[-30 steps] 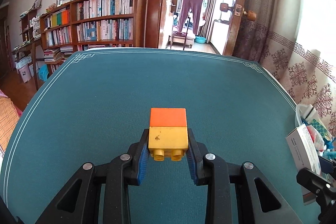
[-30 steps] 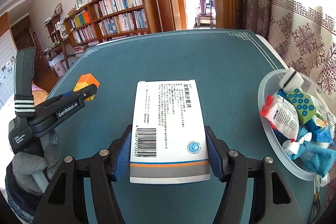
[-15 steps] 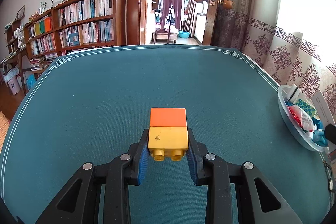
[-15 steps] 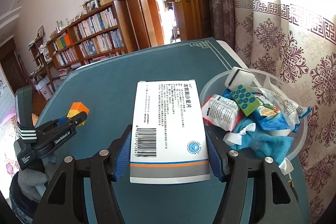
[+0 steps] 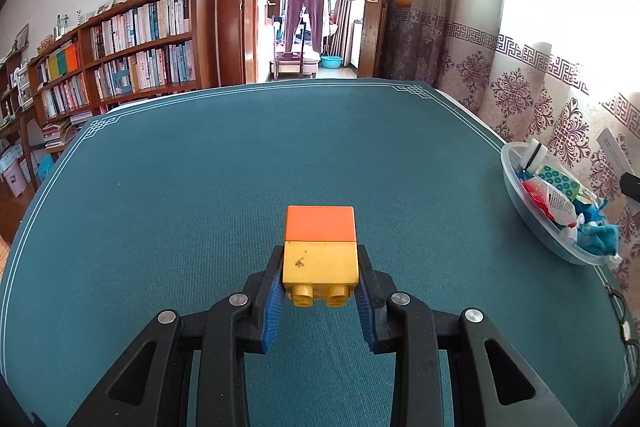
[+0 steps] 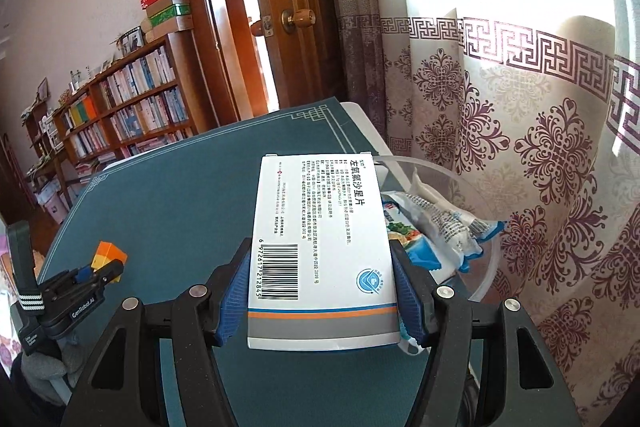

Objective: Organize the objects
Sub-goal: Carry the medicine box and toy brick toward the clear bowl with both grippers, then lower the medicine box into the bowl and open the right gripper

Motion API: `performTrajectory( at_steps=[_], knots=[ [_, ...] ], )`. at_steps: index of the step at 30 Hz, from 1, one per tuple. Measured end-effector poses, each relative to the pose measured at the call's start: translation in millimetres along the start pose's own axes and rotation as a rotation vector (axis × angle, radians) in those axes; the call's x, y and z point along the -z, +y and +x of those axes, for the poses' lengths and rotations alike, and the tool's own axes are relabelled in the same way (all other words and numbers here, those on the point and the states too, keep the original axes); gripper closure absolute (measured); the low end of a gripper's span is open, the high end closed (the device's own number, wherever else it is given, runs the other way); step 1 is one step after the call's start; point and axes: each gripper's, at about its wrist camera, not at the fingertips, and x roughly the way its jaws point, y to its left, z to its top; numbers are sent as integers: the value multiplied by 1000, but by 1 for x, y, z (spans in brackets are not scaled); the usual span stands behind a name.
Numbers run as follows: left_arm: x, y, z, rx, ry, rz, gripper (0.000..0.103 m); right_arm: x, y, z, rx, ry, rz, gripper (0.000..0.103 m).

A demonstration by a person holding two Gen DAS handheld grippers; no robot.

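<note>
My left gripper is shut on a toy block stack, yellow half between the fingers, orange half sticking forward, above the teal table. My right gripper is shut on a white medicine box with a barcode, held over the near rim of a clear plastic bowl. The bowl holds snack packets and shows at the table's right edge in the left wrist view. The left gripper with the block also shows in the right wrist view, far left.
A patterned curtain hangs just beyond the table's right edge behind the bowl. A bookshelf and an open doorway stand past the far edge. A wooden door with a knob is at the far right corner.
My right gripper has carried the medicine box to the right, from over the table middle to over the bowl. The left gripper has turned right a little, still holding the block.
</note>
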Motion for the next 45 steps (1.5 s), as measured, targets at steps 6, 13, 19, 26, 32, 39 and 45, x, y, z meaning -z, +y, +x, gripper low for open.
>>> performTrajectory(
  at_steps=[6, 13, 19, 26, 32, 39, 45],
  knots=[
    [1, -1, -1, 16, 5, -4, 70, -11, -36, 32, 105, 49, 18, 38],
    [1, -2, -1, 31, 9, -7, 70, -15, -48, 64, 153, 105, -8, 38],
    [3, -5, 0, 28, 20, -2, 70, -17, -48, 80, 149, 135, -37, 38],
    [5, -9, 1, 35, 39, 4, 70, -16, -49, 66, 115, 95, -12, 38],
    [7, -24, -2, 56, 53, 21, 70, -13, -57, 46, 113, 55, 22, 37],
    [5, -53, -4, 105, 65, 58, 70, -2, -55, 15, 78, 0, 16, 37],
    [2, -90, -5, 168, 81, 107, 70, 12, -56, -7, 60, -43, 5, 37]
  ],
)
